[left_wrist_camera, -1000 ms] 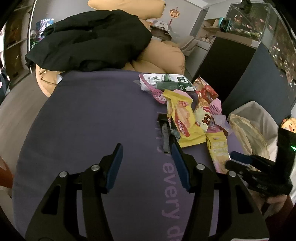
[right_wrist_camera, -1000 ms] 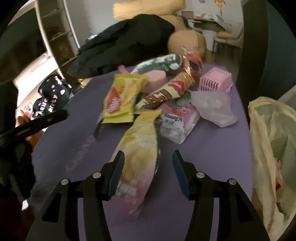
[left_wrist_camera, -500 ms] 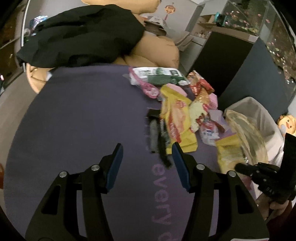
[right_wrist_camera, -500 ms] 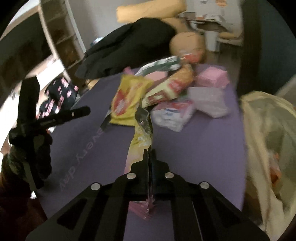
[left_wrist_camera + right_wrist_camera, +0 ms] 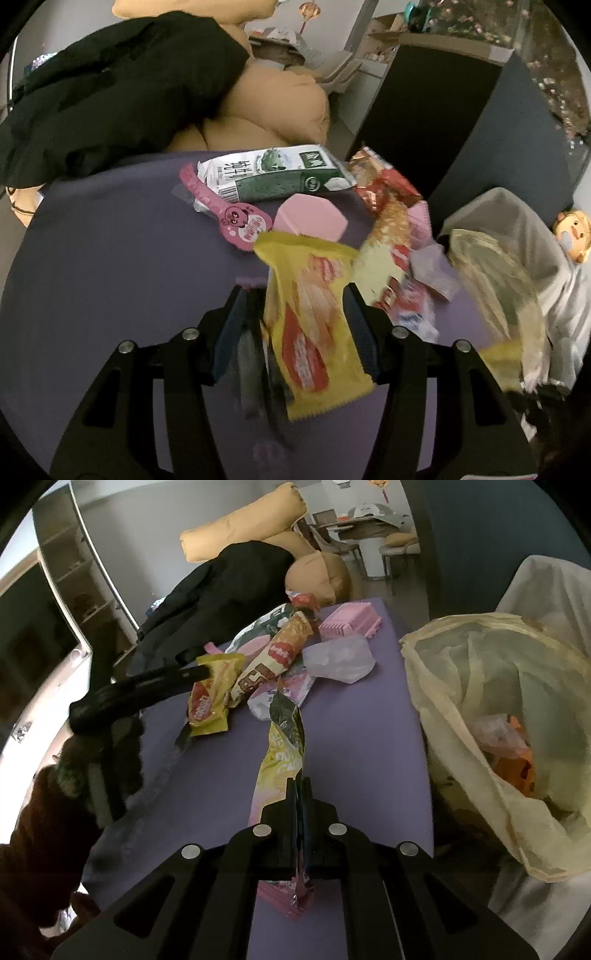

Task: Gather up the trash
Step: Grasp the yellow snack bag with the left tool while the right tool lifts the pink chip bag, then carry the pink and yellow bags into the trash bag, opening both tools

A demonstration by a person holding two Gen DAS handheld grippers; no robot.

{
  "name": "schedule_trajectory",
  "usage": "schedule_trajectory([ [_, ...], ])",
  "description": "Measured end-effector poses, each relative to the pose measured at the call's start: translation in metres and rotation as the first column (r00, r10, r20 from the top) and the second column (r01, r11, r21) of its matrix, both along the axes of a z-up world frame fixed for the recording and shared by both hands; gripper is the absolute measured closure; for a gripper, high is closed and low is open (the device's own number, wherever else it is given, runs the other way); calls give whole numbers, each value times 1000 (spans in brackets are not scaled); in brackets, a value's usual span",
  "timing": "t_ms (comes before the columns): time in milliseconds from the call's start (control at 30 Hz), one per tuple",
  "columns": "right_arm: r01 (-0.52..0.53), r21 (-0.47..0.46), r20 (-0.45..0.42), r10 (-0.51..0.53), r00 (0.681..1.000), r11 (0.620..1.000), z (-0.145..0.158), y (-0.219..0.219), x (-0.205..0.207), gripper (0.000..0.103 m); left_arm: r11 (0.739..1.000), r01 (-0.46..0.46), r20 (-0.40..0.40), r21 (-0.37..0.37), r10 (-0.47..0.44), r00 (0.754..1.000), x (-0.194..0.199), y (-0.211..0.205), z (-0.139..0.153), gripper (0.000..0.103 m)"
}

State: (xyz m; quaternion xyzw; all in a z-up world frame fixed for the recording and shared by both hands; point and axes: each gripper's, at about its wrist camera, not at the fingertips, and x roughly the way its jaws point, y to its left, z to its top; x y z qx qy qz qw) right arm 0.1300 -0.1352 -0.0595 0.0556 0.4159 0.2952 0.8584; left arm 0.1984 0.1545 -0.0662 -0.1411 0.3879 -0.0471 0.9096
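Observation:
My right gripper (image 5: 298,794) is shut on a yellow-and-pink snack wrapper (image 5: 282,753) and holds it above the purple table (image 5: 354,746), left of the open yellowish trash bag (image 5: 491,686). My left gripper (image 5: 295,325) is open, its fingers either side of a yellow-and-red snack wrapper (image 5: 310,325) and a dark wrapper (image 5: 255,365) lying on the table (image 5: 110,280). The yellow-and-red wrapper also shows in the right wrist view (image 5: 210,698), with the left gripper (image 5: 184,675) beside it. More wrappers (image 5: 388,229) lie in a pile beyond.
A green-and-white carton (image 5: 277,173), a pink tag (image 5: 232,214), a pink lid (image 5: 310,218) and a pink basket (image 5: 351,622) lie at the table's far end. A black jacket (image 5: 110,85) covers tan cushions (image 5: 266,114). The trash bag (image 5: 491,273) hangs at the table's right edge.
My right gripper shut on the yellow-and-pink wrapper and lifted it toward the bag. My left gripper moved forward until its open fingers straddle the yellow-and-red wrapper.

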Motion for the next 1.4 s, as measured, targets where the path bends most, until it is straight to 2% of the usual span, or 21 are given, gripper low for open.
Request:
schedule_trajectory([
  [33,-5,-3,3,5,1000,1000,-1,1,-1,98,1000,6,-15,2,-6,1000,6,-1,-3,62],
  [100,-12,-11,8,12,1000,1000,-4,4,-3,98,1000,14,-42,-6,-15,999,13,-3,-9,80],
  [200,-22,-21,9,22,1000,1000,-7,6,-6,98,999,35,-24,-13,-35,999,7,-9,-7,90],
  [533,-20,-14,10,20,1000,1000,-8,7,-6,98,999,30,63,-22,-28,998,-43,-16,27,92],
  [767,-18,-23,24,18,1000,1000,-6,9,-9,98,998,40,-9,-39,-40,999,-69,-19,13,92],
  [933,-17,-41,37,19,999,999,-2,11,-10,98,1000,22,9,-9,-22,1000,-86,-25,11,92],
  [1100,-26,-82,87,33,996,996,12,15,-10,98,1000,23,71,11,-24,997,-91,-31,34,92],
  [1267,-1,-94,181,18,983,996,48,5,-5,98,999,22,161,26,-26,987,-90,-45,73,92],
  [1400,39,-105,258,-11,966,994,74,-15,-3,98,998,57,211,39,-64,975,-82,-70,102,92],
])
